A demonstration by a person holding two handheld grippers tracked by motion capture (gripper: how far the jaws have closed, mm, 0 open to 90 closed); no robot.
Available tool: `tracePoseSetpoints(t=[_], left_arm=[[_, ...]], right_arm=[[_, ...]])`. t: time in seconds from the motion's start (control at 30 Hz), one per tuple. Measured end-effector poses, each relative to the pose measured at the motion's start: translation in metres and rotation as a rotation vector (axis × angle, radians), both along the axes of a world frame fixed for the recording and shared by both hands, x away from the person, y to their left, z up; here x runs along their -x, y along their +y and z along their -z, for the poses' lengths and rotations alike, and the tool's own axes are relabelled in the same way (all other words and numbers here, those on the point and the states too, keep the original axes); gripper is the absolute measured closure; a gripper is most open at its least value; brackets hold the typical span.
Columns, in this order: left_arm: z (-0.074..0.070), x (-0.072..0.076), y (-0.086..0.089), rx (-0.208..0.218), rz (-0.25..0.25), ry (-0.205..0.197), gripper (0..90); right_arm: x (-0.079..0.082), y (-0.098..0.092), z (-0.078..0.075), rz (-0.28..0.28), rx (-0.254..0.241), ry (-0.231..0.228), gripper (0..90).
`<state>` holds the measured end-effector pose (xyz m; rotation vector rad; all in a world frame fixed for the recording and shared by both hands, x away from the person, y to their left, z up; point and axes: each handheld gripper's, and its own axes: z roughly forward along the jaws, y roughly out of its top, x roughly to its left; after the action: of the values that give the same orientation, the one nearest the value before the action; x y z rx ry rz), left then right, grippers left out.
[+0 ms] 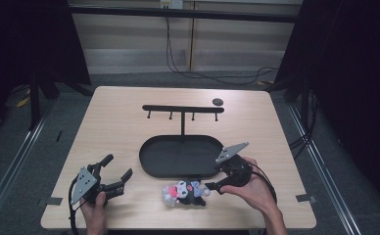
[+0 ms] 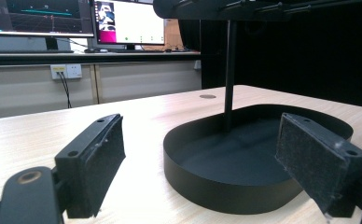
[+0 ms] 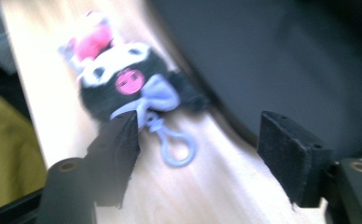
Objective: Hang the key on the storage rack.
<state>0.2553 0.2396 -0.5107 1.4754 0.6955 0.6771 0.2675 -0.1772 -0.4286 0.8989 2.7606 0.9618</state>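
On the table [image 1: 129, 117], just in front of the black tray [image 1: 151, 164]: plush keychain [image 1: 185, 192], small, soft, likely light, with a pale plastic clip [image 3: 177, 149] between the right gripper [image 3: 207, 154] jaws, spread apart, holding nothing. Best taken by the clip loop or the fluffy body. Left gripper [image 2: 202, 158] jaws likewise apart, empty.
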Motion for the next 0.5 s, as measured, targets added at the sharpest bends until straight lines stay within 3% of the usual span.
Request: tracePoseSetpoints(t=[0.2,0.27,0.33,0.5], left_arm=[[0.0,0.0,0.0,-0.001,0.001,-0.001,15.2],[0.0,0.0,0.0,-0.001,0.001,-0.001,15.2],[0.0,0.0,0.0,0.0,0.003,-0.001,15.2],[0.0,0.0,0.0,0.002,0.009,0.001,15.2]], right_arm=[[-0.006,0.015,0.005,-0.104,0.102,0.094,47.8],[-0.012,0.02,0.01,-0.142,0.136,0.145,55.4],[-0.016,0.022,0.013,-0.143,0.15,0.174,64.9],[-0.028,0.028,0.021,-0.175,0.23,0.235,67.7]])
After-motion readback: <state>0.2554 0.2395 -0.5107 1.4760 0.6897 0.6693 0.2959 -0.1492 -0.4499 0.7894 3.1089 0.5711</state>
